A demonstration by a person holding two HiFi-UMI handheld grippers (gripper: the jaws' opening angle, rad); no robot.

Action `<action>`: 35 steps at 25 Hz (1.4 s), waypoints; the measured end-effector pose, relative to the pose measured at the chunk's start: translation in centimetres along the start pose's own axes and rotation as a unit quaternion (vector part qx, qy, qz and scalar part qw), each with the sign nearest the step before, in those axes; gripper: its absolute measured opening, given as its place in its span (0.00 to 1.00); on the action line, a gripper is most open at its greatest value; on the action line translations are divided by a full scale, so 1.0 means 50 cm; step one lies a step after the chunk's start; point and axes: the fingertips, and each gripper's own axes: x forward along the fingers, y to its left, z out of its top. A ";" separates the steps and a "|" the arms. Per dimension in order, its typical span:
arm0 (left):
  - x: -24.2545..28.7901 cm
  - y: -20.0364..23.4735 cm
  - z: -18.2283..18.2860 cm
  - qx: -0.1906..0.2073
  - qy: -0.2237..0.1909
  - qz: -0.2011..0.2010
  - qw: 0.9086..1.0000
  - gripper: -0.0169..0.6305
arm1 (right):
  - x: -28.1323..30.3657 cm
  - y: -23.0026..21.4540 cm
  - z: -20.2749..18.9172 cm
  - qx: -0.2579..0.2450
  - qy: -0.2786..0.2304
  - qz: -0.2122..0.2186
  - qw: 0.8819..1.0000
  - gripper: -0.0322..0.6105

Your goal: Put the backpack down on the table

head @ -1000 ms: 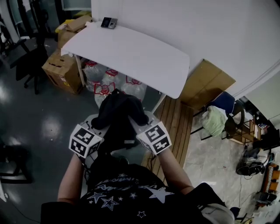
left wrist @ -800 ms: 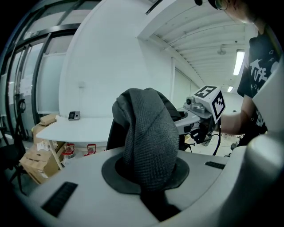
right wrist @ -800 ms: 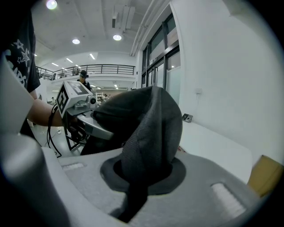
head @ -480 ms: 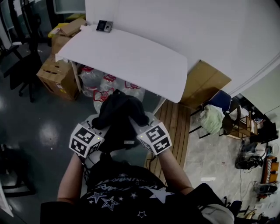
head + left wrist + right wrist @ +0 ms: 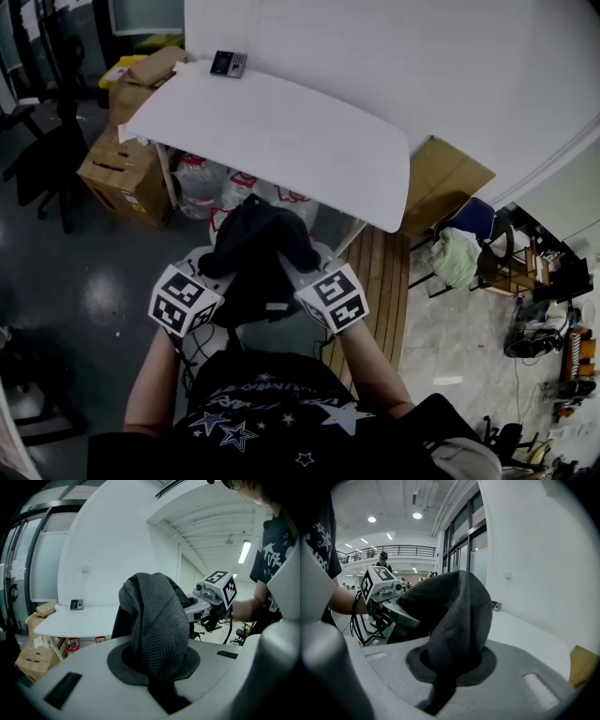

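A black backpack (image 5: pixel 255 255) hangs between my two grippers, in the air in front of the white table (image 5: pixel 281 131). My left gripper (image 5: pixel 217 281) is shut on one mesh strap (image 5: pixel 157 630) of the backpack. My right gripper (image 5: pixel 289 277) is shut on the other strap (image 5: pixel 457 630). The bag's body droops below and between the jaws. In the head view the bag's far end reaches just short of the table's near edge. Each gripper view shows the other gripper's marker cube beyond the bag.
A small dark device (image 5: pixel 229 64) lies at the table's far left corner. Water jugs (image 5: pixel 202 173) stand under the table. Cardboard boxes (image 5: pixel 122 169) are stacked at the left. A wooden board (image 5: pixel 448 183) leans at the right, with a chair (image 5: pixel 469 234) beyond it.
Both grippers have carried the backpack closer to the table; the table's near edge now stands nearer the bag. The grip on the straps is unchanged.
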 end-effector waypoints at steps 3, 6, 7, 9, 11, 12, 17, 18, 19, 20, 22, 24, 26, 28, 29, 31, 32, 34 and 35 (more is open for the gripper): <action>-0.015 0.028 -0.015 -0.003 0.001 -0.009 1.000 0.11 | 0.029 0.015 0.007 0.003 0.001 -0.005 1.000 0.10; -0.029 0.049 -0.031 -0.001 0.002 -0.018 1.000 0.11 | 0.053 0.032 0.010 0.006 0.006 -0.011 1.000 0.10; -0.032 0.054 -0.034 -0.001 0.002 -0.020 1.000 0.11 | 0.059 0.036 0.010 0.007 0.009 -0.013 1.000 0.10; -0.037 0.064 -0.037 -0.001 0.002 -0.023 1.000 0.11 | 0.068 0.042 0.009 0.007 0.012 -0.017 1.000 0.10; -0.036 0.072 -0.039 -0.002 0.001 -0.028 1.000 0.11 | 0.074 0.044 0.011 0.008 0.014 -0.020 1.000 0.10; -0.035 0.076 -0.039 -0.002 0.000 -0.030 1.000 0.11 | 0.077 0.042 0.011 0.010 0.017 -0.022 1.000 0.10; -0.021 0.099 -0.032 -0.006 0.002 -0.036 0.999 0.11 | 0.093 0.017 0.007 0.006 0.029 -0.025 0.999 0.10; -0.016 0.105 -0.031 -0.007 0.002 -0.034 0.999 0.11 | 0.098 0.012 0.011 0.005 0.027 -0.022 0.999 0.10; -0.010 0.110 -0.029 -0.009 0.001 -0.032 0.999 0.11 | 0.103 0.007 0.015 0.005 0.024 -0.019 1.000 0.10; -0.004 0.115 -0.028 -0.011 0.002 -0.030 0.999 0.11 | 0.108 0.000 0.017 0.005 0.023 -0.016 1.000 0.10; 0.010 0.126 -0.024 -0.014 0.007 -0.027 1.000 0.11 | 0.118 -0.017 0.016 0.004 0.024 -0.009 1.000 0.10; 0.026 0.143 -0.013 -0.011 0.012 -0.022 1.000 0.11 | 0.131 -0.039 0.024 0.006 0.020 -0.001 1.000 0.10; 0.044 0.166 0.006 -0.008 0.015 -0.017 1.000 0.11 | 0.146 -0.066 0.039 0.008 0.014 0.004 1.000 0.10; 0.066 0.193 0.027 -0.010 0.014 -0.012 1.000 0.11 | 0.162 -0.101 0.050 0.003 0.008 0.002 1.000 0.10; 0.077 0.206 0.038 -0.012 0.015 -0.011 1.000 0.11 | 0.169 -0.120 0.056 0.000 0.006 0.001 1.000 0.10; 0.103 0.234 0.067 -0.013 0.010 -0.008 1.000 0.11 | 0.184 -0.162 0.077 -0.004 -0.001 0.003 1.000 0.10; 0.116 0.249 0.085 -0.012 0.004 -0.004 1.000 0.11 | 0.191 -0.184 0.090 -0.006 -0.004 0.005 1.000 0.10; 0.142 0.279 0.120 -0.012 -0.008 0.006 1.000 0.11 | 0.207 -0.230 0.113 -0.013 -0.013 0.008 1.000 0.10; 0.154 0.293 0.135 -0.012 -0.013 0.010 1.000 0.11 | 0.214 -0.251 0.123 -0.017 -0.017 0.010 1.000 0.10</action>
